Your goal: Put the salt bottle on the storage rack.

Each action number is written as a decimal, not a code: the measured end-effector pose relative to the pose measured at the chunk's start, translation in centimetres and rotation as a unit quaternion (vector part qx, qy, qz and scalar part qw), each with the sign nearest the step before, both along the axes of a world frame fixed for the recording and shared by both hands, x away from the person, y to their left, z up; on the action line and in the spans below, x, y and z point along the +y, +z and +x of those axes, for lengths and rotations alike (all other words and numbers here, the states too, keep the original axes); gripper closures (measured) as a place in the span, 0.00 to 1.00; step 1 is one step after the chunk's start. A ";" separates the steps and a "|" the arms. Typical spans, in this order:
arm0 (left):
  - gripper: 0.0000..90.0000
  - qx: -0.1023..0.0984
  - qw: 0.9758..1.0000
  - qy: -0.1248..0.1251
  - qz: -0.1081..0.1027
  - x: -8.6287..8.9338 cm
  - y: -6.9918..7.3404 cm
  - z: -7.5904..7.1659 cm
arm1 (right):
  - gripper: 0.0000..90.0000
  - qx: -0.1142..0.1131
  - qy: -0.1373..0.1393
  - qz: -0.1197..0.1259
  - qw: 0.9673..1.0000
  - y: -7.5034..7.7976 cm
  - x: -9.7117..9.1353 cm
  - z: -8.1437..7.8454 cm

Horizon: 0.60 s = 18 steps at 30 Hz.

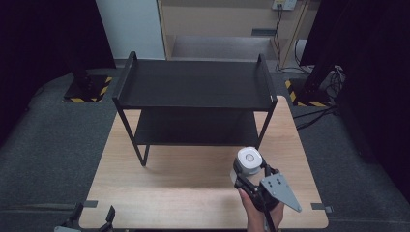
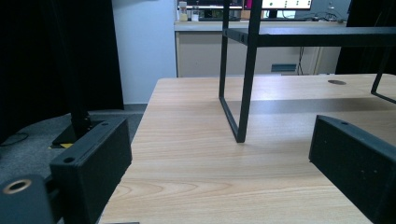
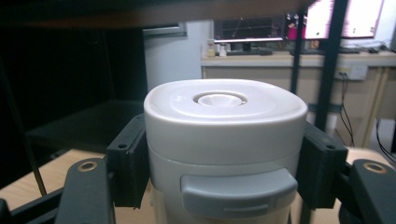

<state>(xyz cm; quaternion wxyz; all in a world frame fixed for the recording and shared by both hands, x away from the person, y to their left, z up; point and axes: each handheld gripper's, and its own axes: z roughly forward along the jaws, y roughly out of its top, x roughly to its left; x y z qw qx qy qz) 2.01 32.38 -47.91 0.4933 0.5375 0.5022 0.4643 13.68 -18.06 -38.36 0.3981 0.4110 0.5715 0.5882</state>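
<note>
Right hand-held gripper [image 1: 247,170] was seen in the high view over the near right part of the wooden bench [image 1: 193,188], carried by a hand [image 1: 258,212] entering from the bottom edge. Its jaws were closed on a white container [image 1: 249,161], one pad pressed against each side. In the right gripper view the container [image 3: 224,140] was held upright between the two black jaws, the pads meeting it just below the lid. The lid was rounded-square with a small raised centre; a grey tab was noted on the front face under the lid. Whether the container's base was touching the bench could not be told.

The container was placed just in front of the black two-tier shelf rack [image 1: 193,87], near its front right leg, and apart from it in the high view.

Left hand-held gripper [image 1: 92,220] was seen at the near left corner of the bench, low at the bottom edge of the high view. In the left gripper view its jaws stood wide apart with nothing between them; bare bench surface [image 2: 210,154] and a front leg of the rack [image 2: 245,84] were seen beyond.
</note>
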 end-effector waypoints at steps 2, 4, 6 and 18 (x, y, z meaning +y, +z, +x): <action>0.05 0.000 1.000 0.000 -0.001 0.0 0.0 0.0 | 0.35 -0.003 0.006 -0.007 1.000 1.4 0.8 1.4; 0.05 -0.001 1.000 -0.001 -0.002 0.1 0.0 0.0 | 0.35 -0.001 0.009 -0.008 1.000 2.1 1.2 2.3; 0.05 -0.002 1.000 -0.001 -0.002 0.1 0.0 0.0 | 0.35 0.000 0.011 -0.008 1.000 2.4 1.3 2.7; 0.05 -0.004 1.000 0.008 -0.006 0.7 0.0 0.1 | 0.35 0.010 0.009 -0.030 0.999 4.0 2.7 7.0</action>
